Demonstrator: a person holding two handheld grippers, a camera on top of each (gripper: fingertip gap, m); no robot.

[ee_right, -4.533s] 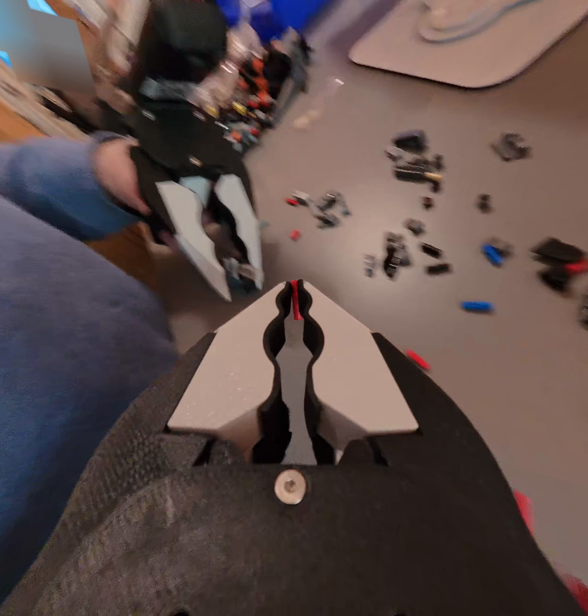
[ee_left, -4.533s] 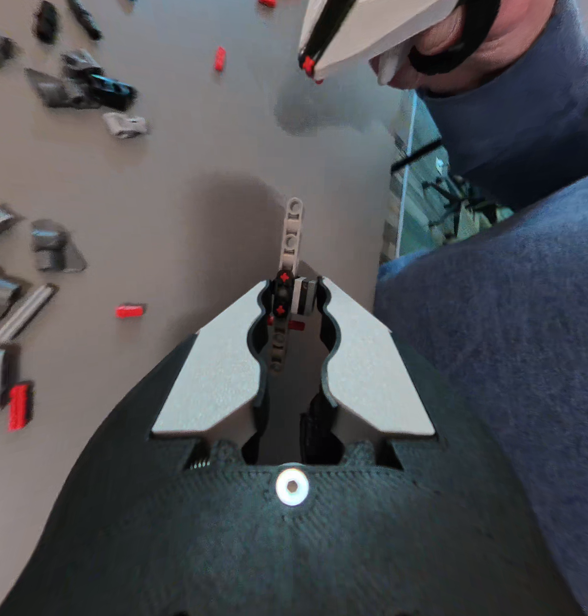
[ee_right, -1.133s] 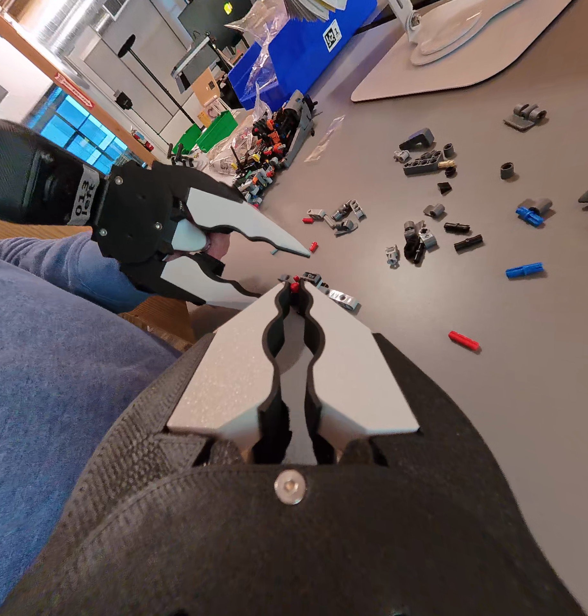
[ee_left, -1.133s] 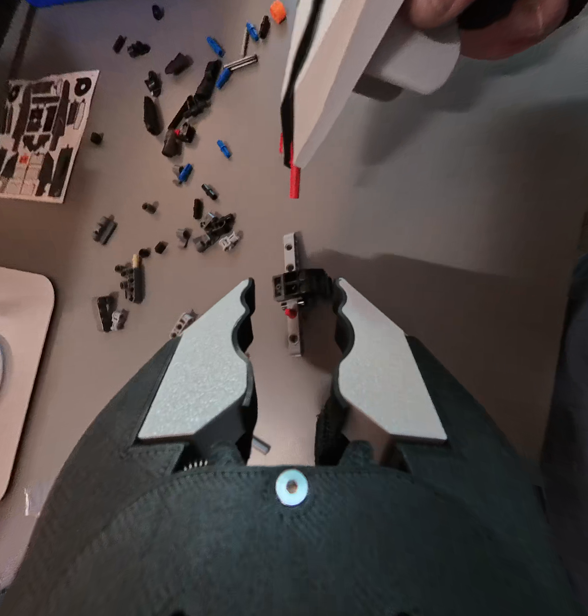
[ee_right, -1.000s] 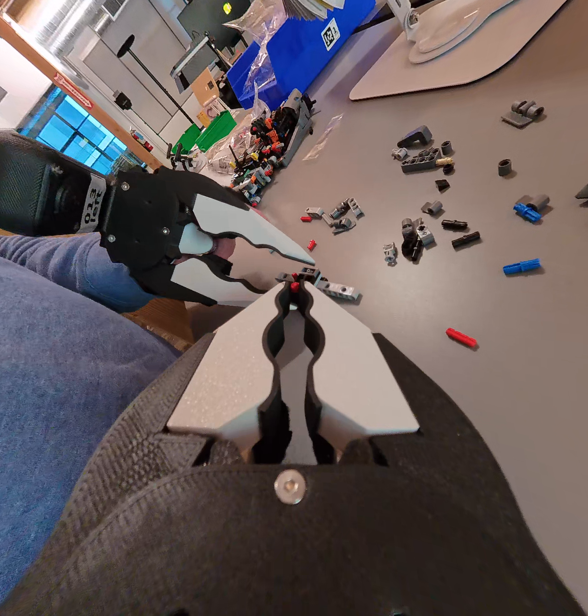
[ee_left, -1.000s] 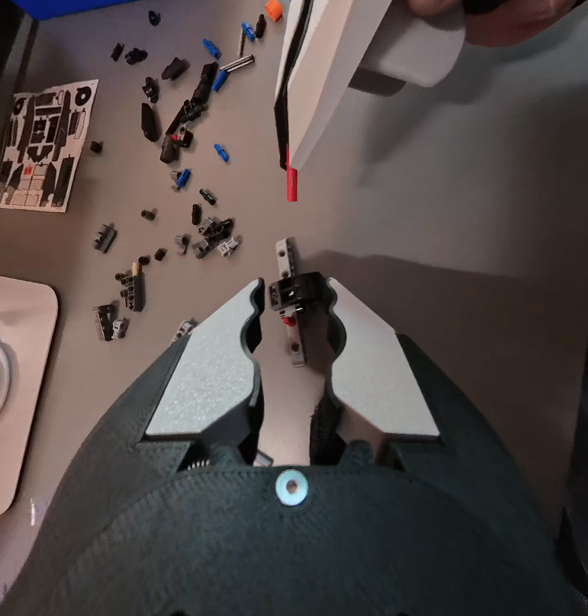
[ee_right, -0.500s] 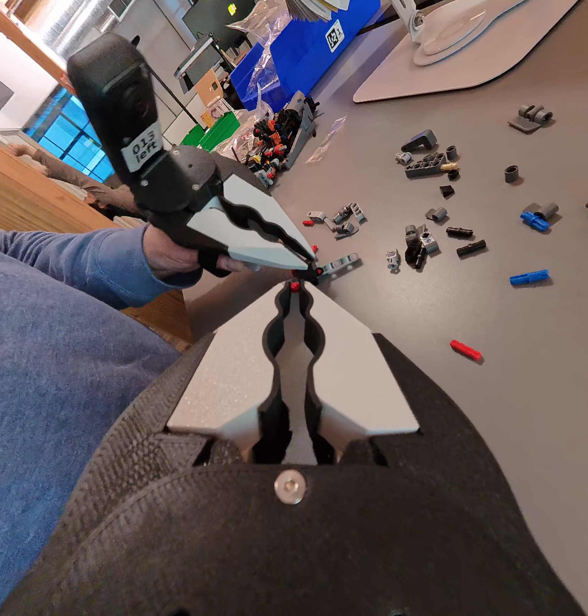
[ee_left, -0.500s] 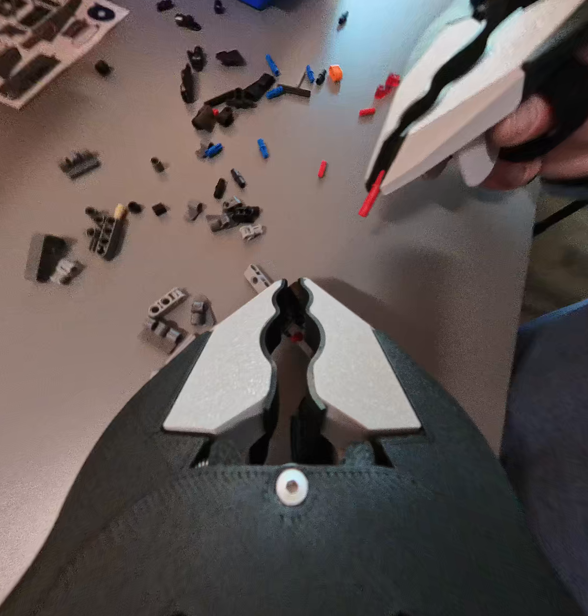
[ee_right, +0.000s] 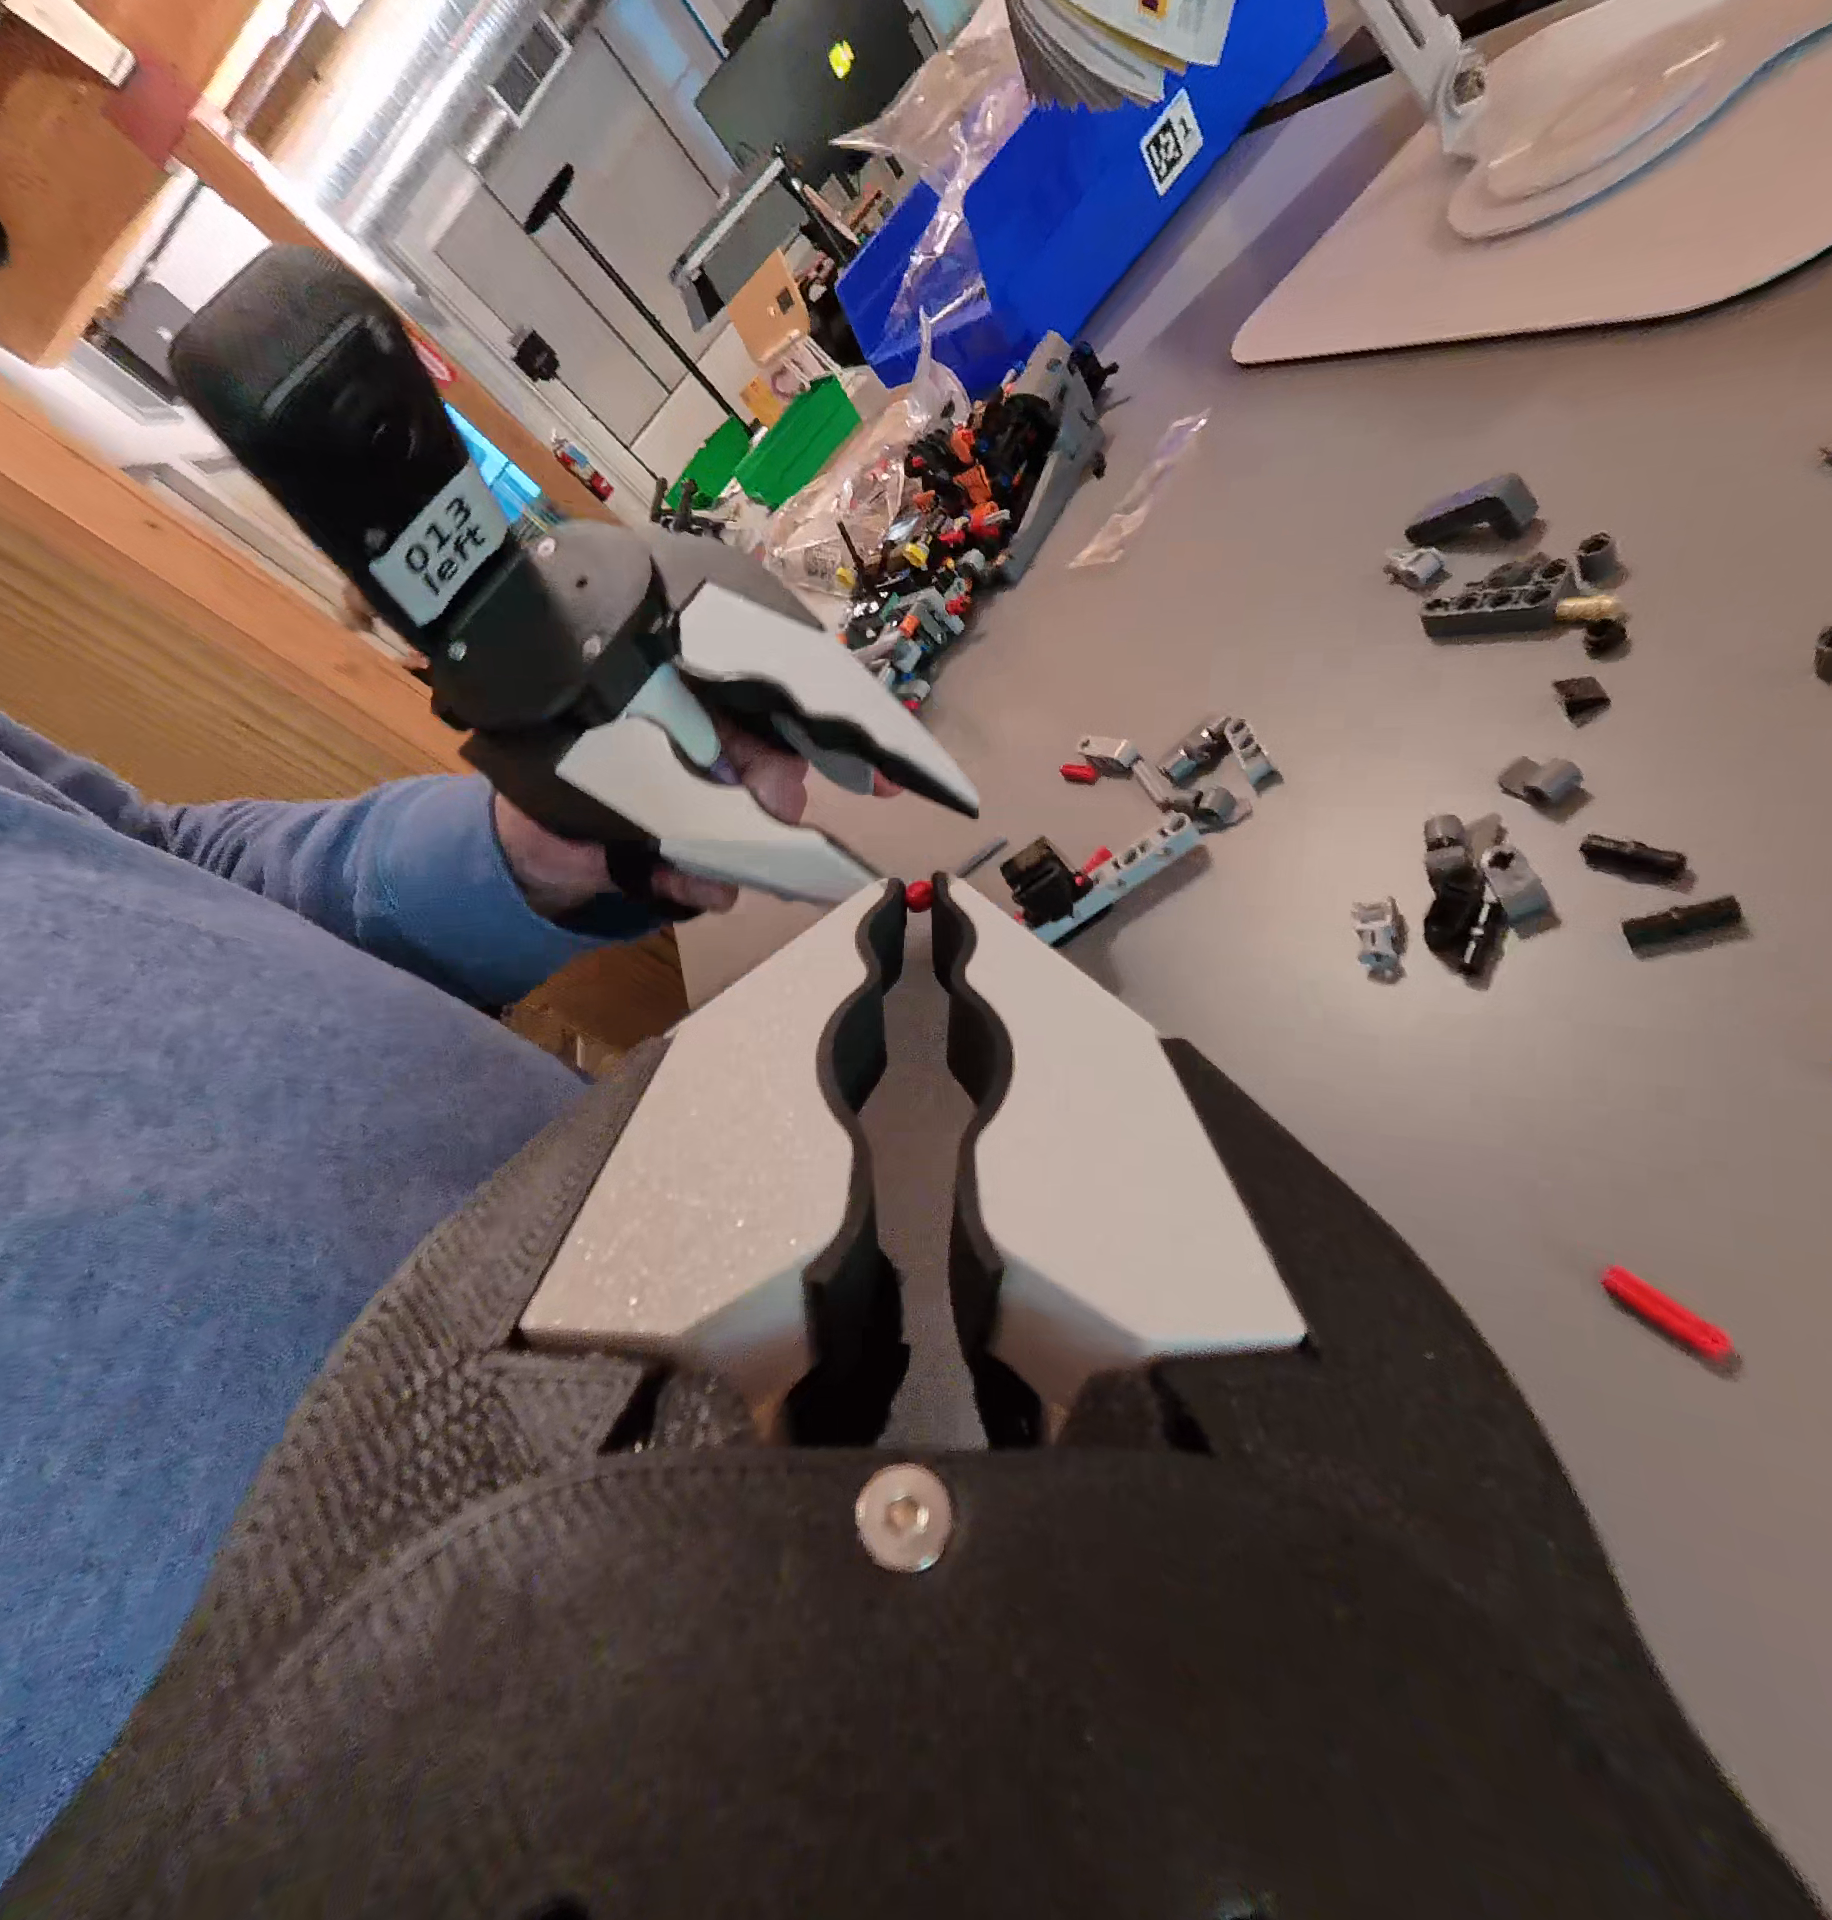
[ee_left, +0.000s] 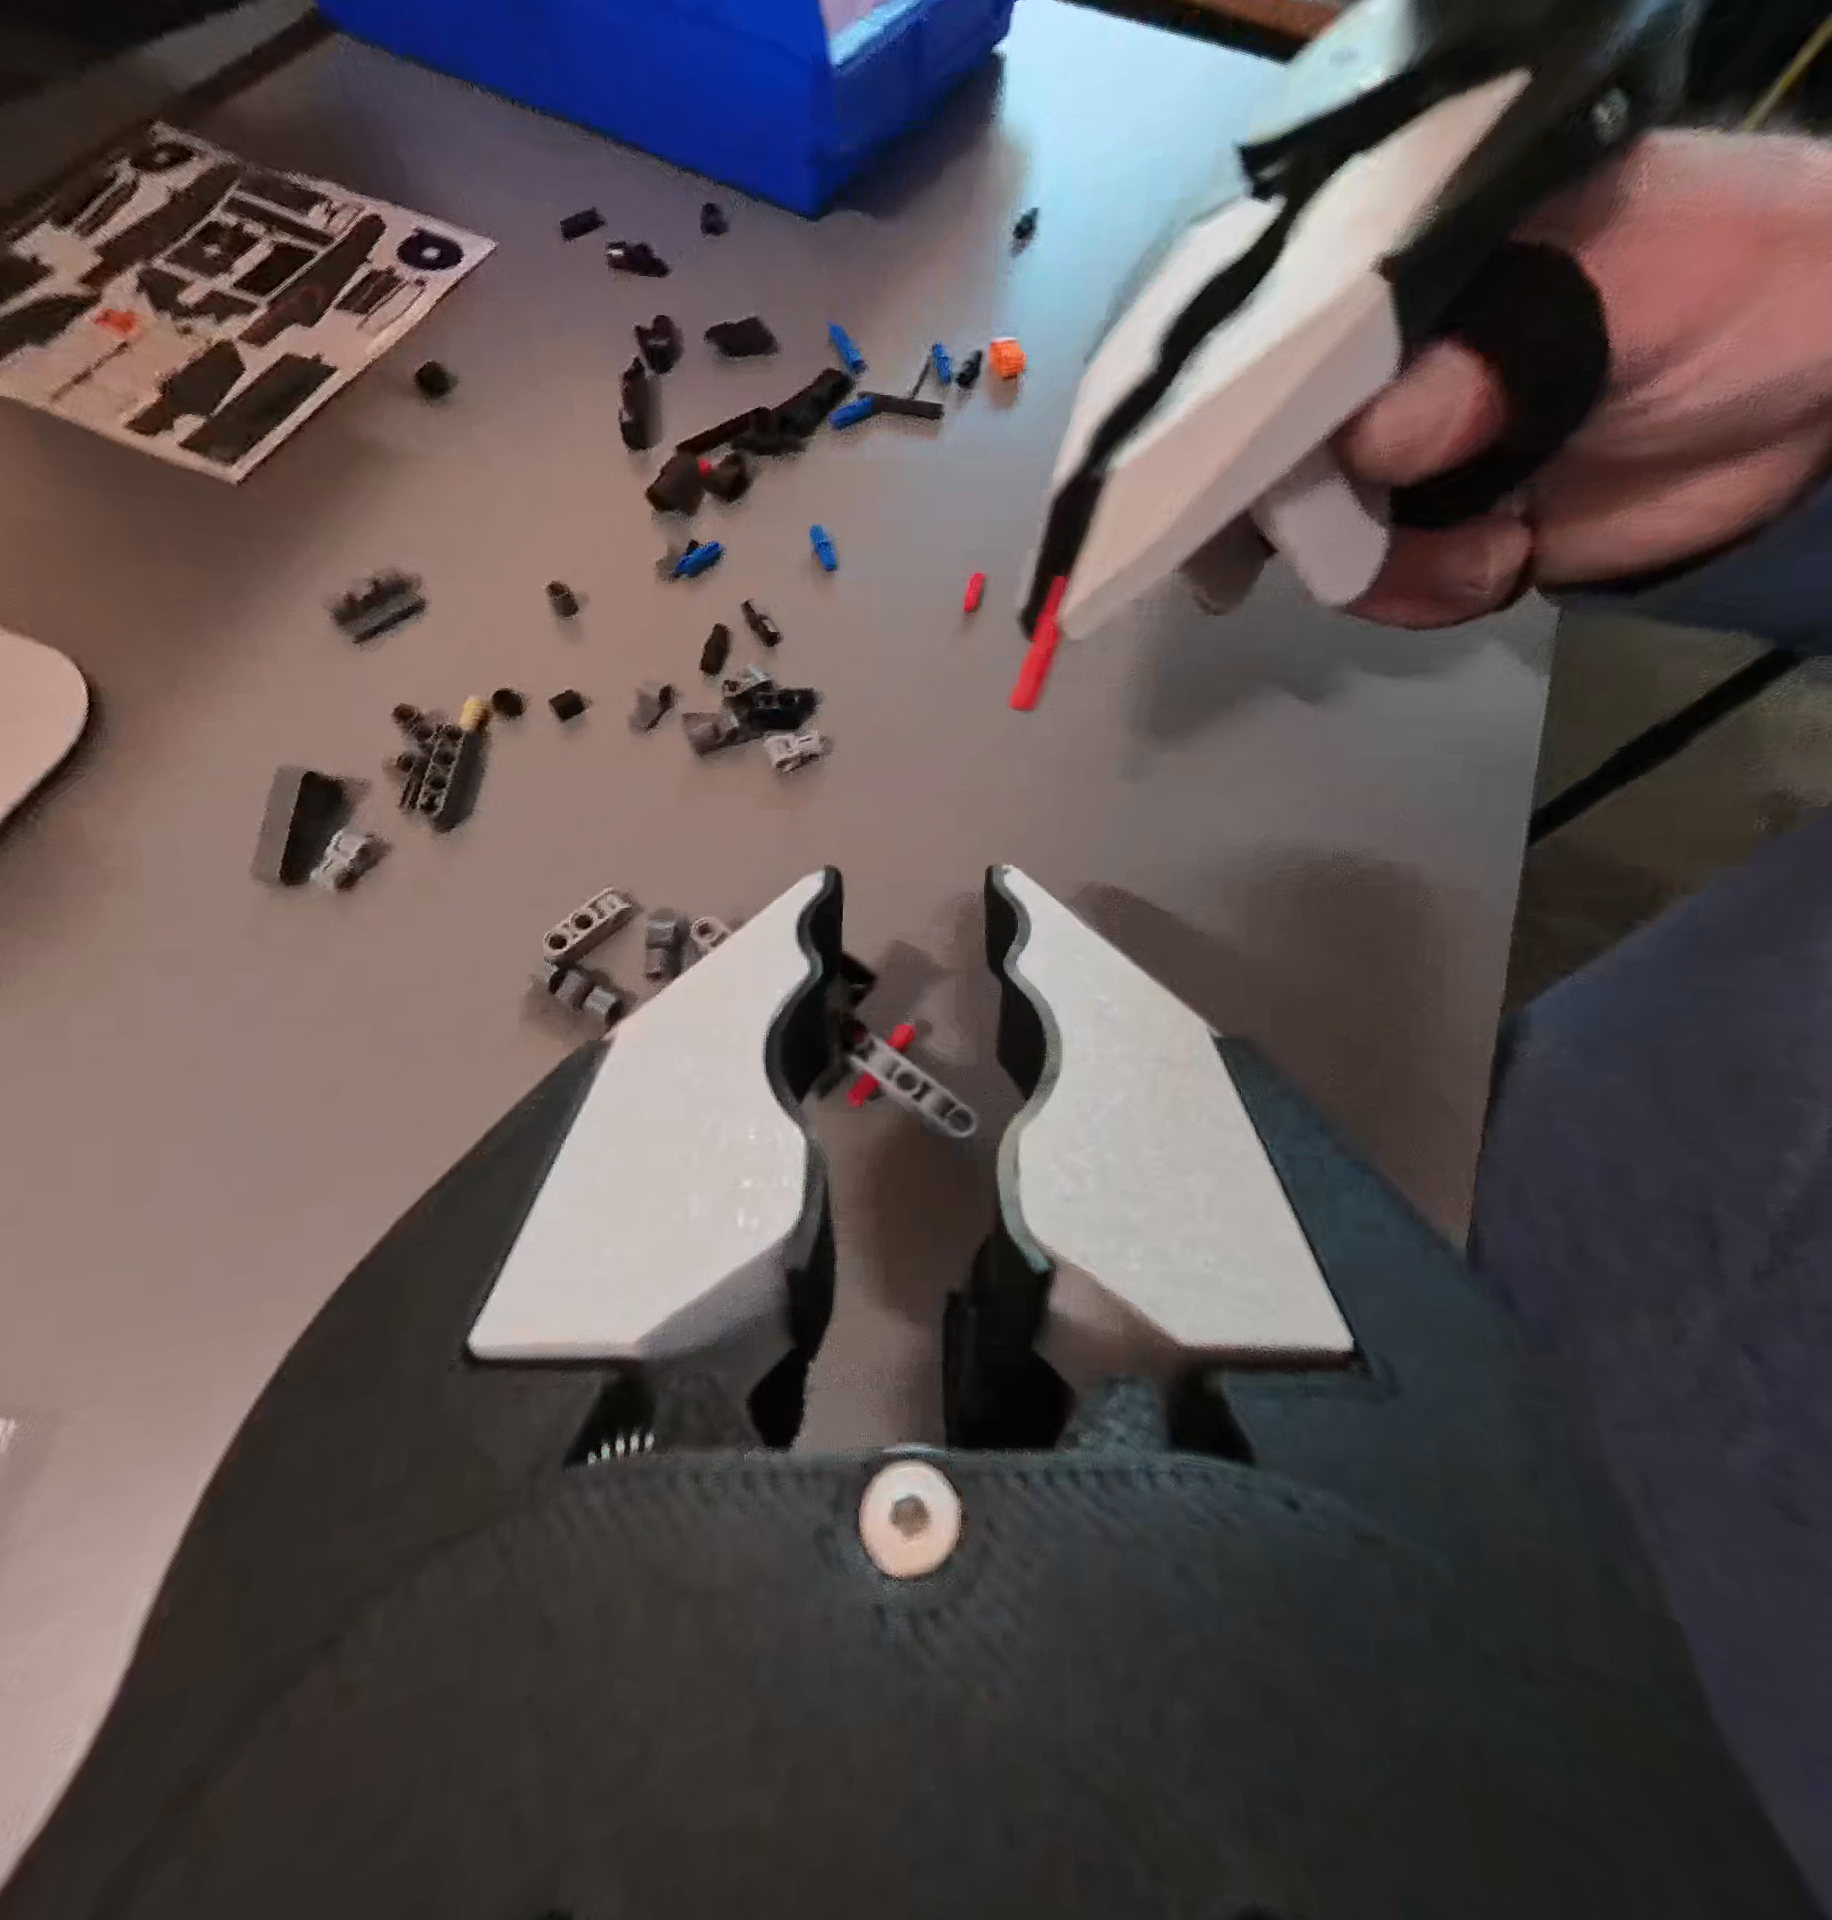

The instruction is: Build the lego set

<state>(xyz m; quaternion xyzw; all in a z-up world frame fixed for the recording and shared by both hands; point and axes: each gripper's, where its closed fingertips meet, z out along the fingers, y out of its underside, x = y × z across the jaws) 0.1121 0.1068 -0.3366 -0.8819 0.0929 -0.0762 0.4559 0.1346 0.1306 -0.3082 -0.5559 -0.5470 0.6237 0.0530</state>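
Note:
A small assembly, a grey beam (ee_left: 917, 1078) with a black connector and red pins, lies on the grey table between my left gripper's fingers; the right wrist view shows it (ee_right: 1104, 881) resting on the table. My left gripper (ee_left: 912, 883) is open around it, not gripping; in the right wrist view it (ee_right: 922, 844) hovers just left of the assembly. My right gripper (ee_right: 920, 891) is shut on a red pin (ee_right: 918, 891). In the left wrist view it (ee_left: 1042, 613) hangs above the table at the upper right with the red pin (ee_left: 1034, 665) sticking out.
Loose black, grey and blue pieces (ee_left: 746, 707) lie scattered ahead. A sticker sheet (ee_left: 195, 301) and a blue bin (ee_left: 683, 73) are at the far side. A white pad (ee_right: 1566, 229), a bag of parts (ee_right: 943, 551) and a spare red pin (ee_right: 1670, 1330) also lie on the table.
My left gripper has opened and let go of the assembly, which now lies on the table. My right gripper still holds the red pin nearby.

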